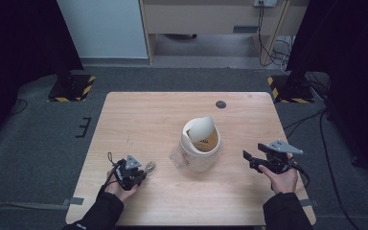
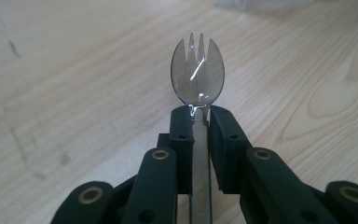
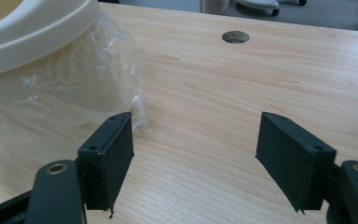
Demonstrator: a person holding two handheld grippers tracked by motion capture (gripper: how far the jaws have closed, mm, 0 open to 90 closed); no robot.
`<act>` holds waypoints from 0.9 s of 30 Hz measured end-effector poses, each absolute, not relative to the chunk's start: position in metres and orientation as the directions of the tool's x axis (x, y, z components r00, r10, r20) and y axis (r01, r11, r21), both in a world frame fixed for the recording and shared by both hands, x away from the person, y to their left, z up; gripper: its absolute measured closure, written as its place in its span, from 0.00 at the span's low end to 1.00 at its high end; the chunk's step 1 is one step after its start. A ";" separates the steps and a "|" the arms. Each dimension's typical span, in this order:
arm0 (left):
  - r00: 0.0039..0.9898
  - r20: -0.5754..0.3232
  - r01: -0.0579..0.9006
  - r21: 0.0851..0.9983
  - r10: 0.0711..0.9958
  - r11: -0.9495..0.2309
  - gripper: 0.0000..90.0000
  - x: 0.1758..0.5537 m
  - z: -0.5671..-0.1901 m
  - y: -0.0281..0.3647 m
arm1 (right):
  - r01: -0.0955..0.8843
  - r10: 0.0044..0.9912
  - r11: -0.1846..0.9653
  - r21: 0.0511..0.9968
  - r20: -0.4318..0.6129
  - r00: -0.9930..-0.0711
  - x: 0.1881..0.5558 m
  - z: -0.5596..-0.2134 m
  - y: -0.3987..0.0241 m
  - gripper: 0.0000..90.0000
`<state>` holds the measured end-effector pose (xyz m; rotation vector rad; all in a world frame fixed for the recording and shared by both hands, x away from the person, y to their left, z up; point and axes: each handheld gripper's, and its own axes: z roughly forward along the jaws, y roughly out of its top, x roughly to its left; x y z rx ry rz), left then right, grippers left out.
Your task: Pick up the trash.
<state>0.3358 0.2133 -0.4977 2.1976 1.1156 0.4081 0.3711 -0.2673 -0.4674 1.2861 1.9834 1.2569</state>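
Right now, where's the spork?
The clear plastic spork is clamped by its handle in the left gripper, low over the table near its front-left, left of the white cup.

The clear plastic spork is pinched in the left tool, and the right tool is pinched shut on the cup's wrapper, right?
Not quite. The clear plastic spork is pinched in the left tool, but the right tool is open: the right gripper view shows its jaws apart over bare wood, beside the clear plastic wrapper.
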 end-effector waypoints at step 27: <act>0.654 -0.023 0.203 0.968 0.756 -0.147 0.88 0.295 -0.419 0.214 | 0.328 0.842 0.020 0.944 0.161 -0.515 0.357 -0.419 -0.268 0.33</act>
